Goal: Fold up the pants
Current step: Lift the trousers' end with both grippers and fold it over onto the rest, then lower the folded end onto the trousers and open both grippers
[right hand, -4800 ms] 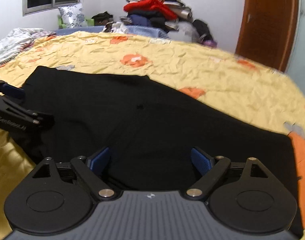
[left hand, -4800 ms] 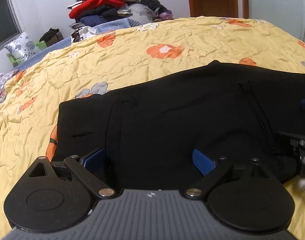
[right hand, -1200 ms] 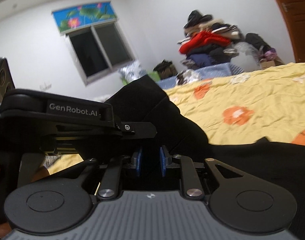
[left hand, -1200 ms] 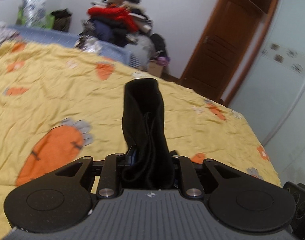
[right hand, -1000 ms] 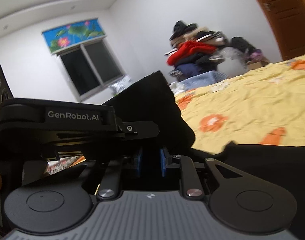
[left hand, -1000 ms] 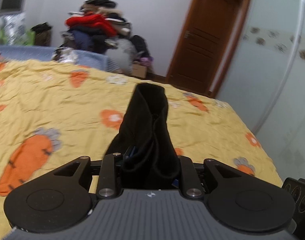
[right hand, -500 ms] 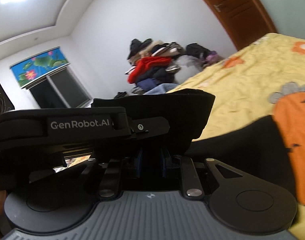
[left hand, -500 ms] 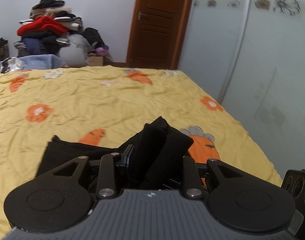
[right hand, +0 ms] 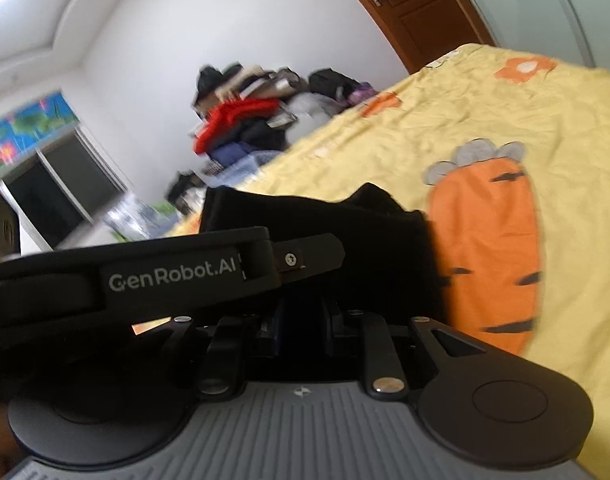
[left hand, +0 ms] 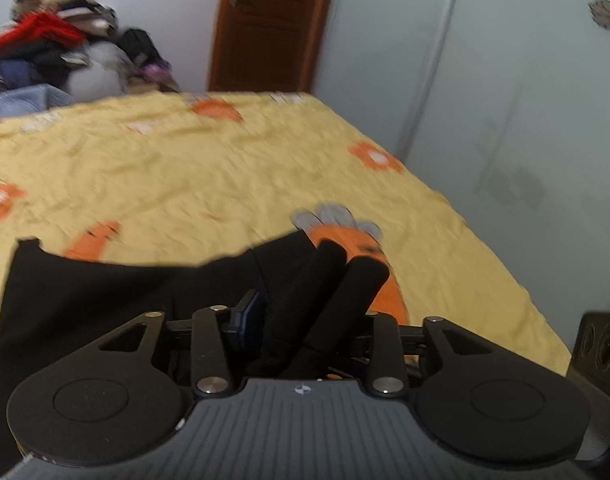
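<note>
The black pants (left hand: 117,292) lie on a yellow carrot-print bedspread (left hand: 185,168). My left gripper (left hand: 305,320) is shut on a bunched fold of the pants, which sticks out between its jaws over the lower layer of cloth. My right gripper (right hand: 301,320) is shut on the same black pants (right hand: 345,224), low over the bed. The left gripper's black body marked GenRobot.AI (right hand: 145,276) crosses just in front of the right one, very close. The right fingertips are hidden in dark cloth.
A heap of clothes (left hand: 45,48) is piled beyond the bed's far side. A brown door (left hand: 265,24) and pale wardrobe panels (left hand: 505,100) stand to the right. The bed's right edge (left hand: 505,248) is near. A window (right hand: 57,192) is at left.
Both grippers have carried the held end of the pants across and down toward the bed's right end. The fold now lies low over the other part of the pants.
</note>
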The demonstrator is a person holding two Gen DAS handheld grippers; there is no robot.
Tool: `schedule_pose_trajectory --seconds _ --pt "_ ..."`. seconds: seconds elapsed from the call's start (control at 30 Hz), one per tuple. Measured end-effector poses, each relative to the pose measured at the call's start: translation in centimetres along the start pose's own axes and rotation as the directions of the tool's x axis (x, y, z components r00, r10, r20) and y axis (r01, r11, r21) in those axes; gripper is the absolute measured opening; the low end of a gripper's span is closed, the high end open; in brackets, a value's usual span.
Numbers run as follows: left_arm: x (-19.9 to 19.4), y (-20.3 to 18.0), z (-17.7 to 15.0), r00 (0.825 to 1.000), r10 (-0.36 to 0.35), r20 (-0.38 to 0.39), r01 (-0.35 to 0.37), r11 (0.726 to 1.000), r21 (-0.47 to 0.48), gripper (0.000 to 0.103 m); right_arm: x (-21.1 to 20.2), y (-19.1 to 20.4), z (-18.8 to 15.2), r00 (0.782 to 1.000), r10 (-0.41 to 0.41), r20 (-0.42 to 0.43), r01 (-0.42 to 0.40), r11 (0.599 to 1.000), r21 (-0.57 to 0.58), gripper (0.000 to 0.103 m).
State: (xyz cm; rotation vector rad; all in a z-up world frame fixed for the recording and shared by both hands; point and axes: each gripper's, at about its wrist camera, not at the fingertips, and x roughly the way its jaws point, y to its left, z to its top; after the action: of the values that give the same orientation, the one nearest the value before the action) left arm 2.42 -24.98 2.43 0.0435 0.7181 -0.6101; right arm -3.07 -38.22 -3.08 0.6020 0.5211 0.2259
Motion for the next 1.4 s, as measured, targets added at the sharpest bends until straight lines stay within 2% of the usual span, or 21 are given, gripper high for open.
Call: schedule_pose_trajectory --seconds 0.03,0.1,0.13,0.2,0.23,0.3,0.37,0.47,0.53,0.67,0.7,0.73,0.8,0.83,0.97,1.07,1.17,1.23,1.3,1.33,1.4 --pt "-0.1 -0.1 -0.2 1.000 -0.021 -0.016 0.021 1.000 0.010 0.051 -0.4 -0.1 -0.2 1.000 -0.025 -0.012 0.024 0.999 -0.031 0.030" --pt "-0.6 0.0 -0.4 0.995 -0.086 -0.051 0.087 0.996 0.017 0.066 -1.6 -0.5 -0.6 0.995 -0.097 -0.009 0.096 0.992 -0.087 0.041" --pt "-0.9 0.3 -0.4 0.989 -0.130 -0.064 0.130 0.991 0.004 0.067 -2.3 -0.8 -0.7 0.991 -0.135 0.000 0.134 0.985 -0.105 0.048" --pt "-1.7 1.3 -0.3 0.981 -0.181 -0.074 0.179 0.983 -0.037 0.069 -3.6 -1.7 -0.5 0.974 -0.224 0.038 0.227 0.966 -0.121 0.049" --pt "-2.2 2.0 -0.2 0.982 -0.177 -0.072 0.174 0.984 -0.049 0.069 -4.2 -2.1 -0.1 0.962 -0.264 0.069 0.270 0.956 -0.111 0.050" --pt "-3.1 3.8 0.4 0.992 -0.111 -0.056 0.107 0.992 -0.060 0.071 -5.1 -2.8 0.9 0.958 -0.260 0.123 0.269 0.961 -0.065 0.050" --pt "-3.6 5.7 1.2 0.999 -0.013 -0.040 0.011 0.999 -0.046 0.074 -4.7 -3.2 2.0 0.976 -0.180 0.126 0.185 0.982 -0.036 0.050" --pt "-3.3 9.3 2.3 0.987 0.154 -0.049 -0.155 0.988 -0.021 0.074 -2.2 -3.3 3.5 0.994 -0.083 0.076 0.086 0.996 -0.032 0.050" --pt "-2.6 11.8 2.9 0.976 0.198 -0.086 -0.201 0.979 -0.032 0.074 0.2 -3.4 4.3 0.999 -0.046 0.021 0.046 0.999 -0.026 0.050" --pt "-1.2 14.8 3.3 0.969 0.213 -0.129 -0.223 0.972 -0.069 0.074 3.5 -3.0 4.9 0.996 0.033 -0.078 -0.033 0.999 -0.004 0.050" --pt "-0.7 15.2 3.3 0.965 0.226 -0.135 -0.237 0.969 -0.067 0.074 4.1 -2.9 4.8 0.995 0.044 -0.093 -0.044 0.999 0.000 0.042" --pt "-0.3 15.5 3.2 0.961 0.241 -0.138 -0.252 0.965 -0.066 0.074 4.7 -2.7 4.7 0.993 0.047 -0.104 -0.049 0.999 -0.010 0.024" --pt "0.3 16.0 3.0 0.954 0.273 -0.127 -0.284 0.956 -0.077 0.074 5.0 -2.1 4.8 0.995 0.009 -0.097 -0.016 0.997 -0.072 0.014" --pt "0.6 16.3 2.9 0.950 0.286 -0.124 -0.297 0.951 -0.085 0.074 5.0 -1.8 5.0 0.996 -0.014 -0.084 0.005 0.994 -0.106 0.013" --pt "2.4 17.5 3.0 0.938 0.319 -0.137 -0.335 0.935 -0.118 0.074 5.4 -1.5 5.6 0.997 -0.064 -0.040 0.057 0.987 -0.152 0.013" --pt "2.8 18.1 2.8 0.932 0.323 -0.161 -0.345 0.930 -0.129 0.075 6.8 -2.6 5.1 0.989 -0.114 -0.095 0.100 0.984 -0.148 0.014" --pt "1.0 18.0 2.8 0.931 0.348 -0.111 -0.361 0.922 -0.138 0.073 5.3 -2.7 5.1 0.991 -0.117 -0.070 0.108 0.986 -0.126 0.027" --pt "-0.4 17.4 3.1 0.927 0.369 -0.064 -0.374 0.917 -0.138 0.074 3.6 -2.2 5.2 0.980 -0.196 -0.007 0.193 0.970 -0.146 0.038" --pt "-1.6 16.5 3.4 0.937 0.348 -0.007 -0.346 0.930 -0.127 0.076 2.2 -1.5 5.1 0.958 -0.281 0.059 0.287 0.942 -0.173 0.039" --pt "-1.8 16.0 3.5 0.946 0.323 0.009 -0.320 0.941 -0.112 0.077 1.7 -1.1 5.0 0.956 -0.282 0.074 0.291 0.938 -0.186 0.039" --pt "-1.2 15.1 3.7 0.966 0.260 0.008 -0.259 0.963 -0.078 0.078 1.4 -0.2 4.9 0.975 -0.215 0.063 0.223 0.950 -0.217 0.039"
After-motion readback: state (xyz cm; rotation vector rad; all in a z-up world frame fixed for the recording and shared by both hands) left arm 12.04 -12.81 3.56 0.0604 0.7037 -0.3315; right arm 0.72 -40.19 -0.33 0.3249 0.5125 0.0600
